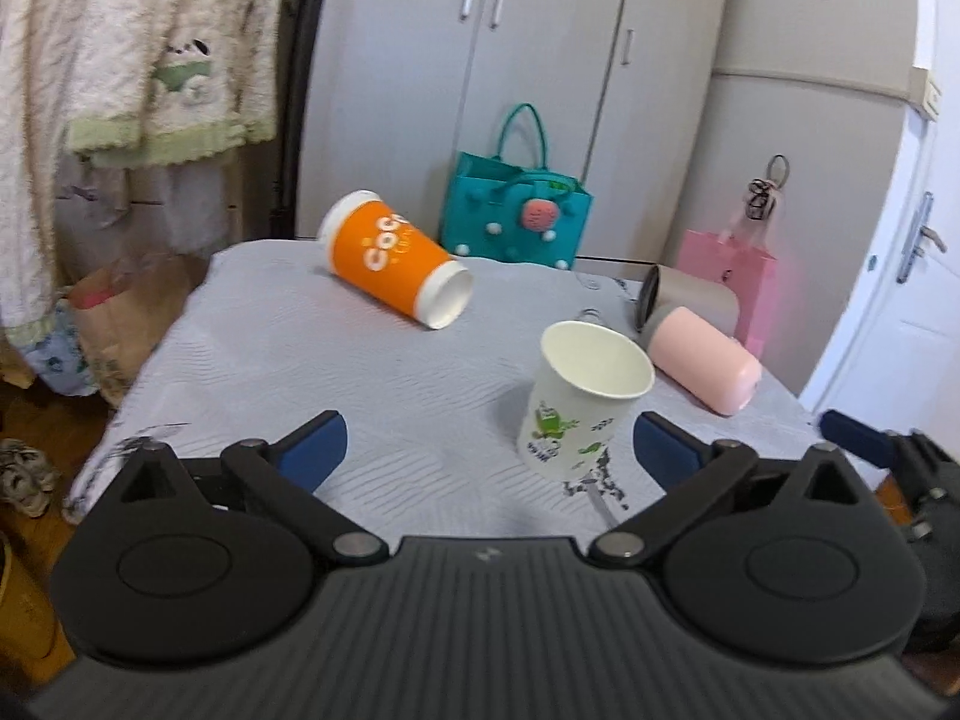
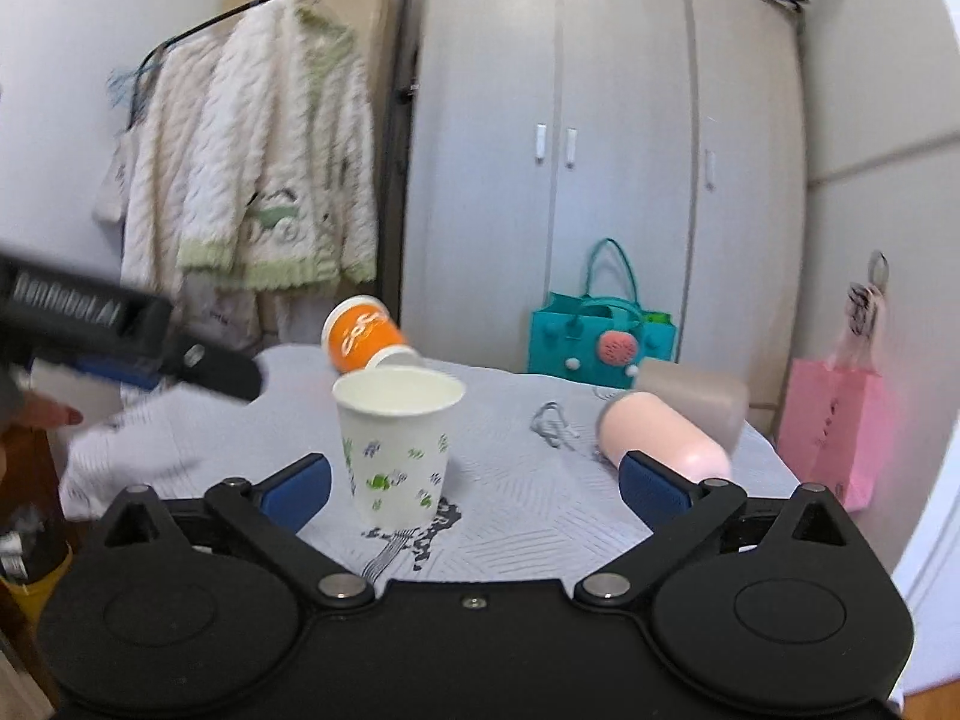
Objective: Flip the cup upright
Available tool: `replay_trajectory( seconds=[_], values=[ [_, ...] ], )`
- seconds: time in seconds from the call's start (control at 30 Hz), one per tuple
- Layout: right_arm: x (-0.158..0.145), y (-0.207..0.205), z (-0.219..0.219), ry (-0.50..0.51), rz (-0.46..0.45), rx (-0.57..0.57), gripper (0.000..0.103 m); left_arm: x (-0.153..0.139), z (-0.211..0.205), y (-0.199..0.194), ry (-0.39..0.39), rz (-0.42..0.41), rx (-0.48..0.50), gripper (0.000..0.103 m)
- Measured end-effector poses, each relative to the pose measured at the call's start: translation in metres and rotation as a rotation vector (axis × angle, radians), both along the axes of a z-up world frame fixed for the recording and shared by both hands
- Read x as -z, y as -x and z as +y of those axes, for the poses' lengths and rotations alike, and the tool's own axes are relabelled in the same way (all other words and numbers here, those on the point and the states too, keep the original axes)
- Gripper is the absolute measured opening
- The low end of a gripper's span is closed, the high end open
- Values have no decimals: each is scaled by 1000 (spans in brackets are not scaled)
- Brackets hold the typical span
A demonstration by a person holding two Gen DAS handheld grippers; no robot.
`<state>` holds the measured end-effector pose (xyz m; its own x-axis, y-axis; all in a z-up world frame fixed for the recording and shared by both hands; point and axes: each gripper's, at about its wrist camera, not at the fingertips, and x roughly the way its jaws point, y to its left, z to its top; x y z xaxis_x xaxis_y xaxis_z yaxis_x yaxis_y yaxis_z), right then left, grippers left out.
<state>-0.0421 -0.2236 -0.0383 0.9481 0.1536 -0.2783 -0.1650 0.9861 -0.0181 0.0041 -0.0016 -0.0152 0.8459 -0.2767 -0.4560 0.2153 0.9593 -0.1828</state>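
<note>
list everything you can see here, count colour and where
white paper cup: 1, white with green print, upright near table's front
orange cup: 1, orange and white, on its side at table's far left
pink cup: 1, pink, on its side at table's right
beige cup: 1, beige, on its side behind the pink one
table: 1, pale grey cloth
teal bag: 1, behind table
pink bag: 1, right of table
wardrobe: 1, grey, back wall
knit cardigan: 1, cream and green, hanging left
left gripper: open, empty
right gripper: open, empty
</note>
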Motion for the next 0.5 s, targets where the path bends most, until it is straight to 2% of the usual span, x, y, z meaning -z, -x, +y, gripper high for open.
replay_trajectory(
  seconds=[0.2, 0.5],
  values=[
    [-22, 6, -14, -113, 83, 32, 103, -9, -1, 13, -70, 32, -46, 103],
    [-29, 21, -7, -45, 126, 105, 103, -14, -7, 28, -116, 86, -40, 103]
  ],
)
